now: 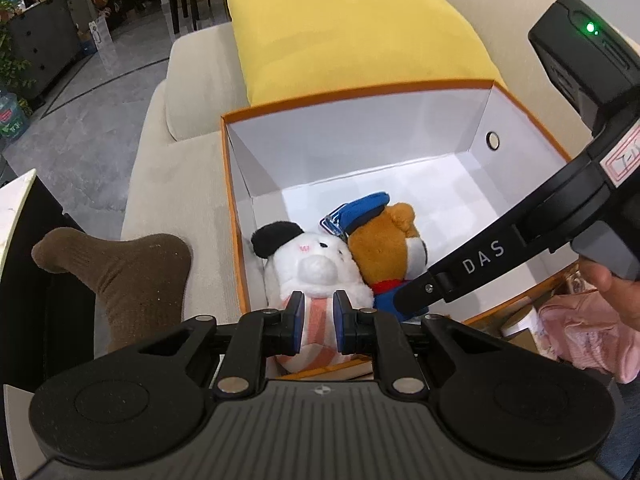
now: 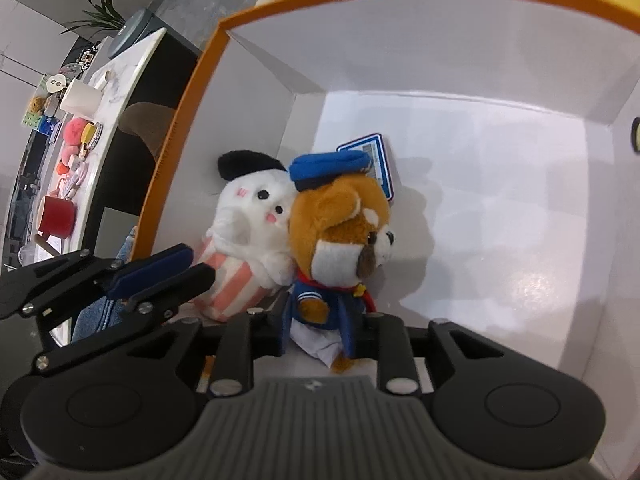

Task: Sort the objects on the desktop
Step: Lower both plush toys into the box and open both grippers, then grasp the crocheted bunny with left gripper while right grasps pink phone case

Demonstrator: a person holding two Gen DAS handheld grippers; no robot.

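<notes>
Orange-rimmed cardboard box w/ white inside fills the centre of the left wrist view, resting on a beige sofa just in front of a yellow cushion. Inside, at the box's lower-left corner, two soft toys lie touching side by side: a white plush animal w/ one black ear and a pink-striped base against the left wall, and a brown plush bear in a blue cap and blue sailor suit on its right. A blue-edged tag sits behind the bear's cap. Rest of the box floor is bare white.

Left gripper, bottom centre of its view, is closed on the white plush's striped base, pads pressing both sides. Right gripper straddles the bear's lower body; its fingertips are hidden behind the toy, so can't tell if pads press it.

Marble-topped counter, upper left of the right wrist view, carries a red mug and small clutter.
</notes>
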